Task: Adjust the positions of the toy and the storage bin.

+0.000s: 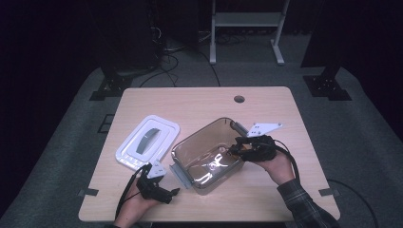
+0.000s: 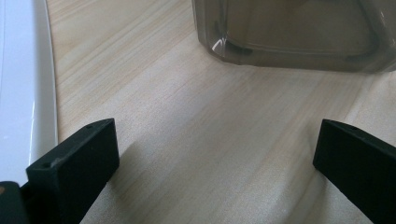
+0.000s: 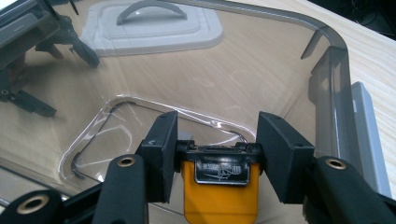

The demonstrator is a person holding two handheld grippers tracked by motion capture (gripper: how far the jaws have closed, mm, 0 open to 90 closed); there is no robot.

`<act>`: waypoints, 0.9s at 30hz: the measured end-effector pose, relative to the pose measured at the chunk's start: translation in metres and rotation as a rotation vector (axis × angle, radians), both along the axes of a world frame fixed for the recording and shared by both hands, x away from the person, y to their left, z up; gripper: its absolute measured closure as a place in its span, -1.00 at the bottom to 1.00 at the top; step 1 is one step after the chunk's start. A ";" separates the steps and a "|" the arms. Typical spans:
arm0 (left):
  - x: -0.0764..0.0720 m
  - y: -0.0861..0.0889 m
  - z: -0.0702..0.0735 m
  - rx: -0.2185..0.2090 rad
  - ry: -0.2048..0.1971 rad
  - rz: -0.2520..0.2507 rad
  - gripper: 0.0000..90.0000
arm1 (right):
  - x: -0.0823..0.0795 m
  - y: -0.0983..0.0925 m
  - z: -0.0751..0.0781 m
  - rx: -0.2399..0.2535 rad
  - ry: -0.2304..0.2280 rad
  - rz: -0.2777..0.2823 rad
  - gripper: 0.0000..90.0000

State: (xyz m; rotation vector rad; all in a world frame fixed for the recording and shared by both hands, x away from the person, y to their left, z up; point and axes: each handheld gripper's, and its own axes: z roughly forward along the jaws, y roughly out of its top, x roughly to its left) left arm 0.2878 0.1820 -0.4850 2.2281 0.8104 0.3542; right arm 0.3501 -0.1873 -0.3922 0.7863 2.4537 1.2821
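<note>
1. Right gripper view shows the right gripper [image 3: 218, 156] with its fingers [image 3: 161, 156] pinching a small orange item with a metal clip [image 3: 219, 182] across its dark upper end, held over the open mouth of the clear plastic container [image 3: 327, 116].
2. That orange item looks stiff and light; the metal plate on it is probably slick, so the present hold across the dark upper end, just above the orange body, seems the safer place to hold it.
3. High view places the container [image 1: 183, 152] near the middle of the table [image 1: 266, 104], with the right gripper [image 1: 237, 147] at its right rim.
4. Thin clear walls suggest the container is light and a little springy, likely to slide on the smooth wood if nudged; the grey latch on its rim looks like the firmest place to hold.
5. Left gripper [image 1: 173, 191] rests low at the near left corner of the container, its fingers [image 2: 79, 158] spread wide with nothing between them and bare table beneath.
6. White lid [image 1: 147, 142] with a grey handle lies flat on the table just left of the container; that raised handle is the natural place to hold it.
</note>
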 end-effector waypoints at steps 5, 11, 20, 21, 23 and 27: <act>0.000 0.000 0.000 0.000 0.000 0.000 -1.00 | 0.000 0.000 0.000 0.004 0.000 0.002 0.08; 0.000 0.000 0.000 -0.001 0.000 0.000 -1.00 | 0.001 -0.001 0.000 0.020 0.005 0.014 0.01; 0.000 0.000 0.000 -0.001 0.001 0.000 -1.00 | 0.000 -0.002 0.001 0.026 -0.001 0.013 -0.16; 0.000 0.000 0.000 -0.001 0.000 0.000 -1.00 | 0.000 -0.002 0.001 0.024 -0.002 0.009 -0.20; 0.000 0.000 0.000 -0.001 0.000 0.000 -1.00 | 0.000 -0.004 0.003 0.037 -0.008 0.005 -0.20; 0.000 0.000 0.000 0.000 0.001 0.000 -1.00 | -0.003 -0.009 0.010 0.075 -0.016 -0.003 -0.28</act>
